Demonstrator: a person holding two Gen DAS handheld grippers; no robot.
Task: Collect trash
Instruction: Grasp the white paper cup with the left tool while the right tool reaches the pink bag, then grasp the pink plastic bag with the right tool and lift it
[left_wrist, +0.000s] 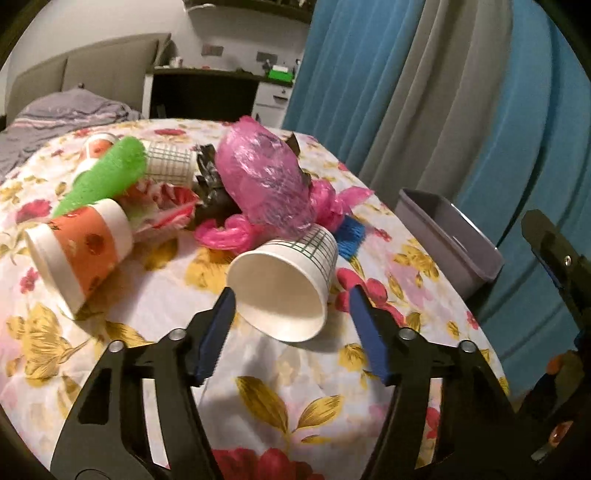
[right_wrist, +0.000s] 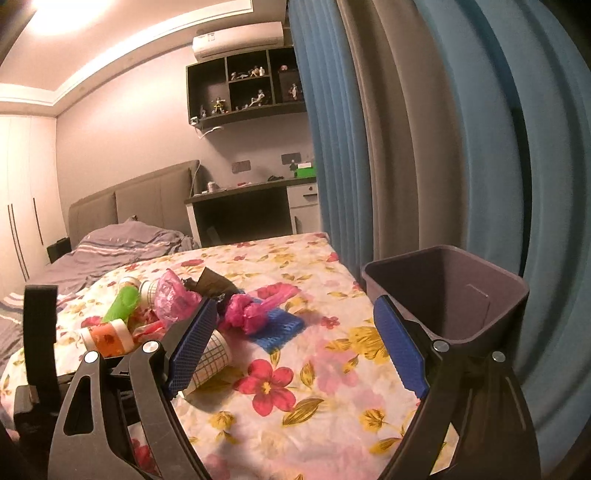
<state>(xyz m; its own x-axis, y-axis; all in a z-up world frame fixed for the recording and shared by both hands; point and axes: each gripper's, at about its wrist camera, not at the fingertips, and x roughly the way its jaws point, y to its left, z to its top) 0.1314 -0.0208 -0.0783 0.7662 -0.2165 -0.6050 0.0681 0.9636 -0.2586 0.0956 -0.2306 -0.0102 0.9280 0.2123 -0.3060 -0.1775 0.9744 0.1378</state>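
A white paper cup with a green grid (left_wrist: 284, 284) lies on its side on the floral tablecloth (left_wrist: 122, 302), mouth toward me. My left gripper (left_wrist: 292, 294) straddles it. The left pad touches the rim, the right pad stands a little apart, so the jaws are open around the cup. Behind it is a trash pile: a pink plastic bag (left_wrist: 266, 177), an orange-and-white cup (left_wrist: 81, 251), a green foam net (left_wrist: 107, 173), another grid cup (left_wrist: 170, 164) and a dark wrapper (left_wrist: 210, 188). My right gripper (right_wrist: 295, 304) hangs open over the cloth, nothing between its fingers, left of the grey bin (right_wrist: 443, 295).
The grey bin (left_wrist: 450, 236) stands beyond the table's right edge, against blue and grey curtains (right_wrist: 406, 147). A blue mesh piece (right_wrist: 277, 328) lies by the pink bag. A bed (right_wrist: 122, 243) and a desk (right_wrist: 240, 192) stand behind the table.
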